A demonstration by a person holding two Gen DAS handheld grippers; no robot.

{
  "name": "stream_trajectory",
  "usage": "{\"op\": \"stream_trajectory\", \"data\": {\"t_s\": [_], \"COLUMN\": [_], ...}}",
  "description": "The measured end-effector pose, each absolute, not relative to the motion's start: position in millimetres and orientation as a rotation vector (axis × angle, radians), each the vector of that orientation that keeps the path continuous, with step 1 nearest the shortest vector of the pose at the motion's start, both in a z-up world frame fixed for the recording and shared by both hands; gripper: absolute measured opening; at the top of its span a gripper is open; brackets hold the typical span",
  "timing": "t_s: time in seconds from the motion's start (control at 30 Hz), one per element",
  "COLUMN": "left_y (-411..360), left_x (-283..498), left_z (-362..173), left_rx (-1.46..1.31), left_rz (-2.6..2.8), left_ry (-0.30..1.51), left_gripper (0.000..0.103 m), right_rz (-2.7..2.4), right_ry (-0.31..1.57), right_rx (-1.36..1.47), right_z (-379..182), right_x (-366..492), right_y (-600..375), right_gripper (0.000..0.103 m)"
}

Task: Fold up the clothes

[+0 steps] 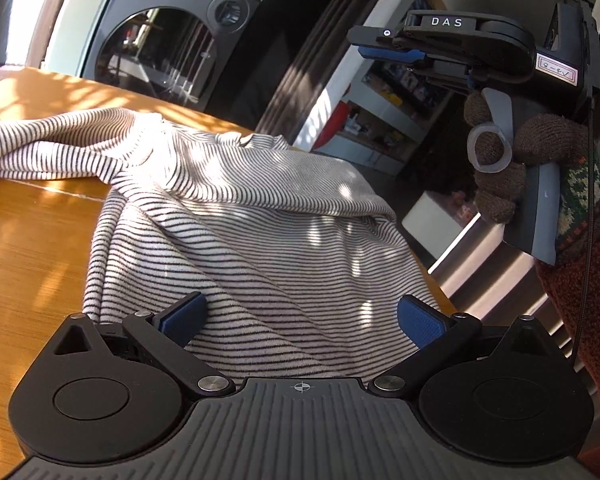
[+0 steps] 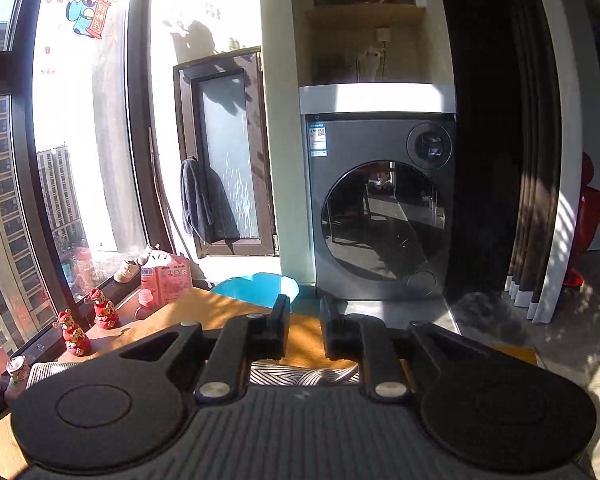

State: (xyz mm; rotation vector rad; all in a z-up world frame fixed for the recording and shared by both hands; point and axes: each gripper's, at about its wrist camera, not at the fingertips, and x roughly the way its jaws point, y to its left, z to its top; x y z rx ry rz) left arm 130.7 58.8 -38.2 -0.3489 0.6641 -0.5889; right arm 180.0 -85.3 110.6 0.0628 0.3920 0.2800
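A black-and-white striped garment [image 1: 236, 216] lies rumpled on the wooden table [image 1: 28, 240], one sleeve stretched to the far left. My left gripper [image 1: 300, 320] is open, low over the garment's near edge, its blue pads [image 1: 418, 322] on either side of the cloth without pinching it. My right gripper [image 1: 388, 46] shows in the left wrist view, held high in a gloved hand to the right, above the table's right edge. In its own view the right gripper [image 2: 305, 320] has a narrow gap between the fingers and holds nothing; a strip of the garment [image 2: 300, 376] lies below it.
A washing machine [image 2: 384, 208] stands beyond the table's far edge, dark curtains [image 2: 532, 160] to its right. A window sill at the left holds red figurines [image 2: 76, 336], a pink box [image 2: 166, 280] and small shoes. A blue stool [image 2: 256, 286] is past the table.
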Motion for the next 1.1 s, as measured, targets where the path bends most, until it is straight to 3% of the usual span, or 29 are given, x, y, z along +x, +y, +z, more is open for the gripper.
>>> {"op": "stream_trajectory", "data": {"t_s": [0.1, 0.27, 0.37, 0.43, 0.5, 0.57, 0.63, 0.7, 0.83, 0.87, 0.9, 0.93, 0.97, 1.1], "left_y": [57, 51, 55, 58, 55, 51, 47, 41, 22, 19, 17, 15, 14, 14], "left_x": [132, 133, 140, 152, 171, 192, 214, 233, 246, 245, 243, 240, 237, 231], "left_z": [-38, -32, -21, -5, 6, 9, 4, -3, -17, -18, -17, -17, -14, 14], "left_rx": [-0.341, -0.294, -0.307, -0.29, -0.238, -0.199, -0.171, -0.141, -0.03, 0.002, 0.026, 0.05, 0.066, 0.09], "left_rz": [-0.586, -0.566, -0.523, -0.48, -0.412, -0.333, -0.266, -0.222, -0.194, -0.189, -0.187, -0.185, -0.184, -0.211], "left_ry": [0.668, 0.693, 0.685, 0.65, 0.638, 0.653, 0.692, 0.729, 0.746, 0.731, 0.711, 0.692, 0.668, 0.573], "left_gripper": [0.103, 0.103, 0.103, 0.097, 0.086, 0.086, 0.082, 0.068, 0.053, 0.045, 0.028, 0.019, 0.014, 0.013], "right_rz": [0.22, 0.105, 0.12, 0.119, 0.129, 0.148, 0.17, 0.179, 0.186, 0.19, 0.192, 0.192, 0.192, 0.191], "right_ry": [0.468, 0.672, 0.589, 0.538, 0.457, 0.367, 0.276, 0.215, 0.221, 0.225, 0.225, 0.225, 0.224, 0.229], "right_rx": [0.144, 0.345, 0.343, 0.284, 0.221, 0.181, 0.181, 0.2, 0.242, 0.251, 0.258, 0.263, 0.266, 0.269], "right_z": [78, 0, -7, -3, 3, 10, 16, 18, 19, 19, 18, 18, 17, 16], "right_x": [172, 166, 151, 144, 130, 115, 101, 91, 94, 95, 94, 95, 94, 96], "right_y": [-116, -159, -157, -146, -138, -132, -134, -138, -146, -148, -150, -151, -152, -152], "right_gripper": [0.025, 0.027, 0.028, 0.038, 0.04, 0.05, 0.069, 0.072, 0.073, 0.073, 0.073, 0.074, 0.074, 0.075]}}
